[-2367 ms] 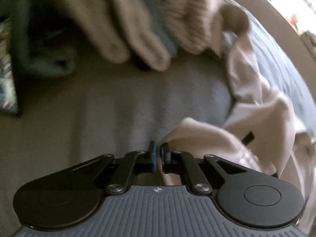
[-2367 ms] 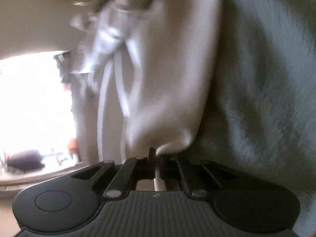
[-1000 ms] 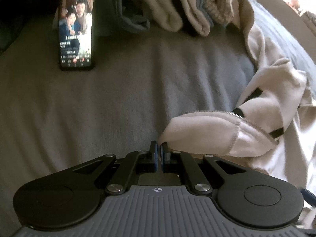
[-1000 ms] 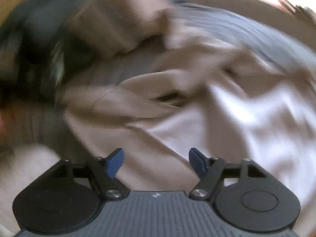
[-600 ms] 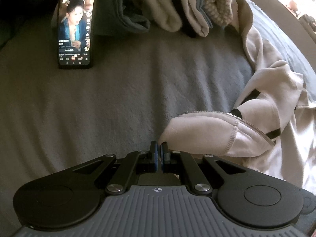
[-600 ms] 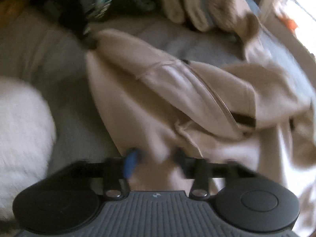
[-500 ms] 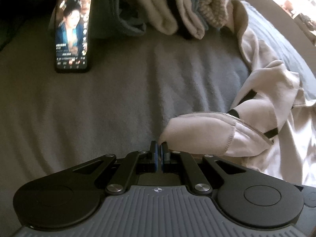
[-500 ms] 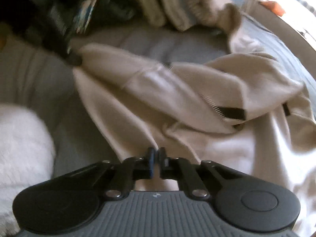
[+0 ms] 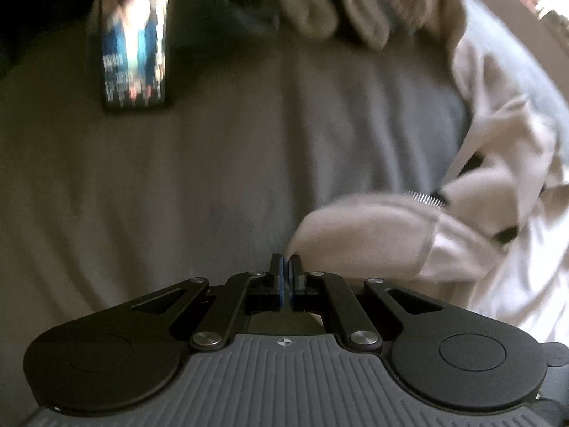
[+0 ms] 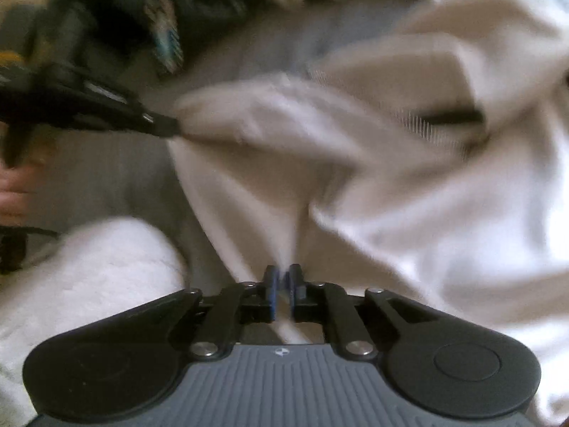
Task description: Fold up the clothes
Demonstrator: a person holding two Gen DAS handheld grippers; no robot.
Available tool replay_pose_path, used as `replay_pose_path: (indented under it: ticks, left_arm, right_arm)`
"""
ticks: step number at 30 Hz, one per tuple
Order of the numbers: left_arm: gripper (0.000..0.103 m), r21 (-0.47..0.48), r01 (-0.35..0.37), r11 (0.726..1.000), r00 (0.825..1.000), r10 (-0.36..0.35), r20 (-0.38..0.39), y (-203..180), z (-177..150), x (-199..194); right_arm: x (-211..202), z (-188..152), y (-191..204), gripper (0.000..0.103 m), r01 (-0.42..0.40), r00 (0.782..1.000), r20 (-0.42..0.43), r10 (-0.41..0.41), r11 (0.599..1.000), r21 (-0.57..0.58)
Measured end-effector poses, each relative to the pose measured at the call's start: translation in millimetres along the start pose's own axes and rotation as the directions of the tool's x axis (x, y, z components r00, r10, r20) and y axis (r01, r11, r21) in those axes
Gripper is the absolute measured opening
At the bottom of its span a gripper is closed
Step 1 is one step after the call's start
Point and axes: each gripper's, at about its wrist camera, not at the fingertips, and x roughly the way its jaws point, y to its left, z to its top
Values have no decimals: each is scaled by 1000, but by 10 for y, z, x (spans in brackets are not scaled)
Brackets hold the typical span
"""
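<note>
Lying at eleven o'clock in the left wrist view: a phone (image 9: 134,41), screen lit, flat on the grey bedcover (image 9: 213,163). Piling up along twelve o'clock: folded clothes (image 9: 355,7), blurred, beige and grey. Pinching at six o'clock: the left gripper (image 9: 285,270), pads pressed together on a corner of the beige jacket (image 9: 373,238), cloth bunching just to the right of the tips. Spreading from there toward three o'clock: the rest of the jacket, a zipper (image 9: 426,200) showing along a seam, fabric draping over the bedcover toward one o'clock.

Showing at nine o'clock in the right wrist view: the left gripper (image 10: 167,128) again, tips clamping the same jacket corner, part of a hand (image 10: 14,188) behind it. Resting at seven o'clock: something white and fluffy (image 10: 96,270). Gripping at six o'clock: the right gripper (image 10: 282,279), jaws opening slightly, a fold of the jacket (image 10: 409,195) caught between the pads. Covering the view from centre to three o'clock: the jacket, blurred.
</note>
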Motion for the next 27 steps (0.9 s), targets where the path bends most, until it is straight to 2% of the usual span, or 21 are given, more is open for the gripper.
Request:
replay_pose_path:
  ticks: [1,2,4,6,9,12,15,17,18,20,22,25,27]
  left_arm:
    - [5,10,0,1000,1000,0,-26,21,15,8]
    - [9,24,3,1000,999,-2,-38,35,33,-6]
    - [40,57,6,998,999,-3,-47,66,65,-51]
    - [61,98,8,995,1000,-6,-17,98,81,-141]
    - [66,153,-1,988,998,-9,62,96,82,-312]
    - [67,187,-5,982,988,-25,154,52,61,-482]
    - [67,206,-3,979,966,-50,253,-75,46,-599]
    - [67,255,-3,967,952,-75,295,-274,34,-612]
    - [67,289,-1,957,947,-92,309,-394,25,-607]
    - [67,359,4,933,935,-131,331,-639,3,-590]
    - [67,474,23,880,938,-183,295,-957,-66,-486]
    - [67,633,1,774,959,-180,219,-1459,-243,-179]
    - [66,682,-8,731,971,-159,181,-1666,-320,31]
  right_arm:
    - [-41,-15,48,19,6,1000,9,-6,1000,-7]
    - [-83,-31,97,34,12,1000,18,-12,1000,-14]
    - [-257,-112,141,50,8,999,53,-8,1000,-11]
    - [-498,-235,136,52,-8,995,102,8,1000,7]
    - [-903,-522,-121,54,-49,984,176,25,990,131]
    - [-1282,-782,-563,54,-52,961,275,-44,942,331]
    - [-1654,-1097,-1043,54,13,904,352,-240,841,541]
    - [-1810,-1220,-1315,52,140,851,317,-419,763,631]
    - [-1823,-1216,-1415,52,217,830,276,-485,736,641]
    - [-1843,-1202,-1612,45,360,774,197,-602,674,646]
    - [-1743,-1105,-1765,42,433,754,168,-635,672,601]
    - [-1469,-885,-1962,41,532,746,103,-658,682,502]
    - [-1280,-891,-2087,40,630,728,-9,-685,664,402]
